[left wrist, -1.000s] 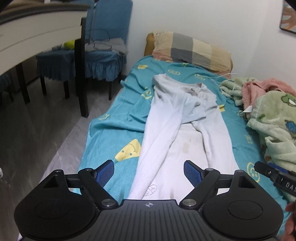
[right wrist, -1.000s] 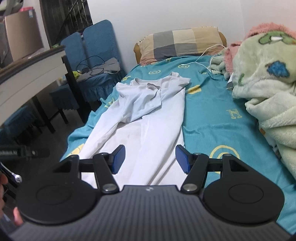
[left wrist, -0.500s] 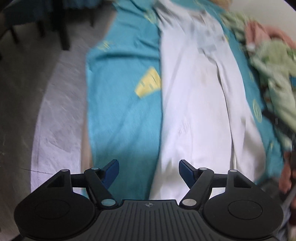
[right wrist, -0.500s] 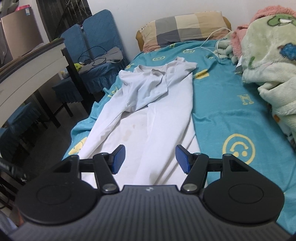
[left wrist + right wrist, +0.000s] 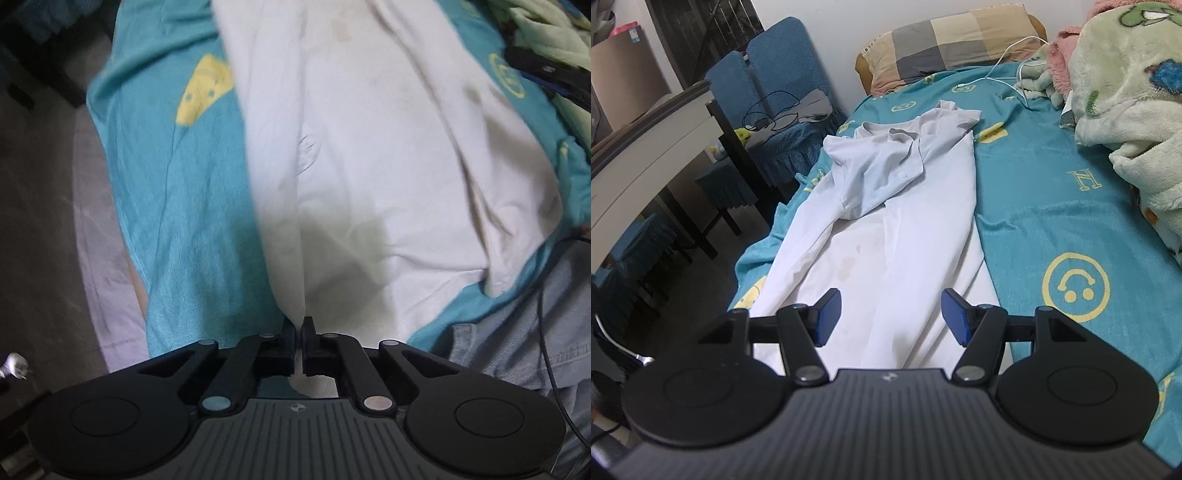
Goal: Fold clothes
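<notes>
Pinching the near hem of the white long-sleeved shirt [image 5: 369, 155], the left gripper [image 5: 298, 328] has its jaws clenched on the cloth at the lower middle of its frame. The right gripper [image 5: 890, 314] hangs released, blue pads [image 5: 955, 315] spread wide over the shirt's lower right part, gripping nothing. The shirt lies lengthwise on the teal bedsheet [image 5: 1052, 206], running from lower centre to upper centre of the right view, both sleeves laid inward along the body and the collar end bunched near the checked pillow [image 5: 945, 40]. By my judgement the side folds are in place; what is left is doubling the body end to end, and only one hem corner is held.
</notes>
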